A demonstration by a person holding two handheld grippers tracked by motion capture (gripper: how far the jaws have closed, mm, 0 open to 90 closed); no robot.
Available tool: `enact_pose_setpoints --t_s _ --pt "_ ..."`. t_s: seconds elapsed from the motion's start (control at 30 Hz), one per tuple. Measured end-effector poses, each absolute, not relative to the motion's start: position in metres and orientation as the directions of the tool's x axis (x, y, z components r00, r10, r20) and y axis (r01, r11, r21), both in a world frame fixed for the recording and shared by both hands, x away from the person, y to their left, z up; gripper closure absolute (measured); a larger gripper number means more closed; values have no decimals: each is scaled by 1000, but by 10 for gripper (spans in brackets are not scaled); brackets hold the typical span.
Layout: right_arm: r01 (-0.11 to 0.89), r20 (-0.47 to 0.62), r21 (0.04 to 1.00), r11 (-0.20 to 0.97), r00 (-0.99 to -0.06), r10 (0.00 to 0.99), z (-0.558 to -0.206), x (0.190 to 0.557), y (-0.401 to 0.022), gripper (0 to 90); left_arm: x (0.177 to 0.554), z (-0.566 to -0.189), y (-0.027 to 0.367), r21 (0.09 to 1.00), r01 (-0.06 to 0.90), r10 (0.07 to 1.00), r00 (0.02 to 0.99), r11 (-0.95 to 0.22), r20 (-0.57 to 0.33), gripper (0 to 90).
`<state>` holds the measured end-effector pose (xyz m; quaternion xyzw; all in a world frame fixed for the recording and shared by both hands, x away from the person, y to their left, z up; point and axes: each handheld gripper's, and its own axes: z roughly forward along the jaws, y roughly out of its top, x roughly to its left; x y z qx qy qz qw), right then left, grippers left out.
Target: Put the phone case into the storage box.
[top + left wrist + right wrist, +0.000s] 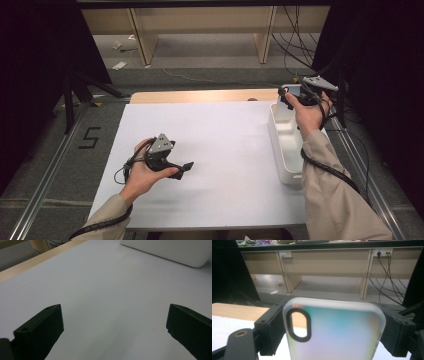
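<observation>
Nearest the person, the left tool [186, 168] hovered low over the white surface [220, 150], its jaws spread wide with nothing between them. Farther off at the right, the right tool [286, 96] gripped a phone case [335, 330] by its two long edges, holding it above the far end of a white bin [285, 145]. Beyond stood a wooden bench [324, 262].

lab, workbenches [322, 261], wall sockets [382, 251], trailing cables [384, 280]
</observation>
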<state>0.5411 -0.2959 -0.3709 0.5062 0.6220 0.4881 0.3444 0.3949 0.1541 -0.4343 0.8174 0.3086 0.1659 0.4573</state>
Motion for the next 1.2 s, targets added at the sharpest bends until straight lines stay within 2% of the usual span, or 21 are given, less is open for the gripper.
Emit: enact_pose_setpoints --t_s 1.2 --pt "312 53 950 23 -235 970 -373 551 -297 187 395 -435 154 852 352 656 755 -388 -13 6"
